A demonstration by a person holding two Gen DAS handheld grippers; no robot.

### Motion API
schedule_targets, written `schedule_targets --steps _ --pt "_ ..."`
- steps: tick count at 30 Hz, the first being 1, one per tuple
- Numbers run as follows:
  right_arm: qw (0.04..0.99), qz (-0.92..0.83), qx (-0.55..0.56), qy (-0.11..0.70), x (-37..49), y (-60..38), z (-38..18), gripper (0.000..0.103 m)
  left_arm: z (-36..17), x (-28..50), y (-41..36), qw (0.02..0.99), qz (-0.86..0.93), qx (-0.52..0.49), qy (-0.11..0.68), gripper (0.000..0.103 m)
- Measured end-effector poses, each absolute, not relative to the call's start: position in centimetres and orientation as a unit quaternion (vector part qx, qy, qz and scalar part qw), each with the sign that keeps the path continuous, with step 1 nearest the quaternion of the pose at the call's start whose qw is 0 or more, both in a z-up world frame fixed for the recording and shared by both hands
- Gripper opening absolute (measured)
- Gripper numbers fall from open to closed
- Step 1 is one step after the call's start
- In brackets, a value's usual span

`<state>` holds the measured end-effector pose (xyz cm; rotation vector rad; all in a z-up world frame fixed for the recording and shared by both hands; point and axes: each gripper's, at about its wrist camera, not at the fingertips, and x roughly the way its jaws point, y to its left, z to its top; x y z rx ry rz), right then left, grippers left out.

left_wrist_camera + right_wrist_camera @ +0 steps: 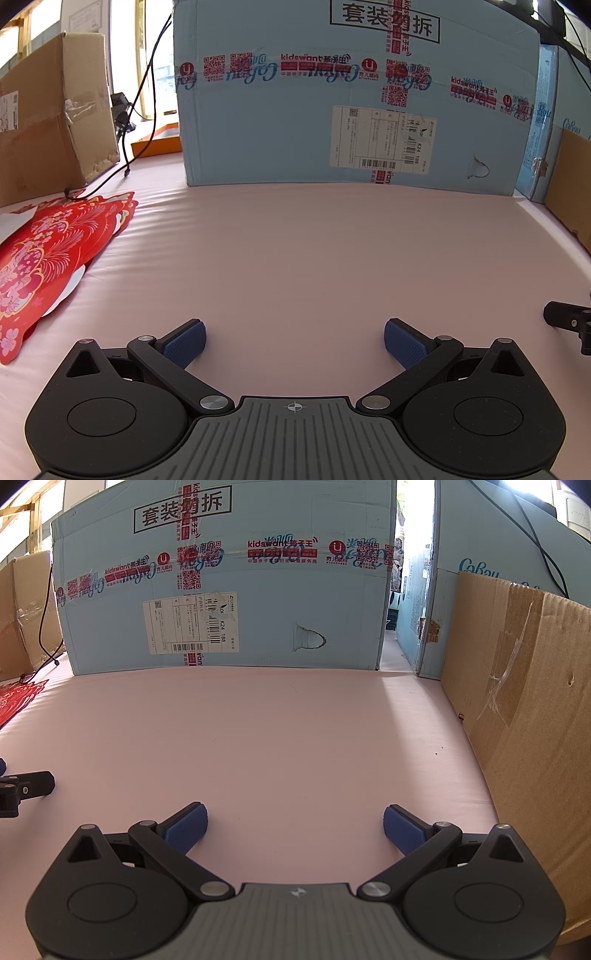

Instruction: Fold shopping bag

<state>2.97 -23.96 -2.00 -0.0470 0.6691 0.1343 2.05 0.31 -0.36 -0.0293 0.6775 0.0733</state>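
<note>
Left gripper [294, 341]: jaws spread wide, holding nothing, above pink mat [295, 258]. Right gripper [295, 825]: same, wide apart, empty-handed. Red bag [48, 254] lies flat on mat, well left of blue box [351, 110], apart from both grippers.
</note>
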Motion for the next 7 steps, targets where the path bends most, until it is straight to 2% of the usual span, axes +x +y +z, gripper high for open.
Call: schedule_targets --steps 7 --pt "0.942 0.066 -0.023 0.328 2.98 -23.95 -2.0 0.103 -0.39 2.02 0.41 0.943 0.036 -0.015 0.332 0.103"
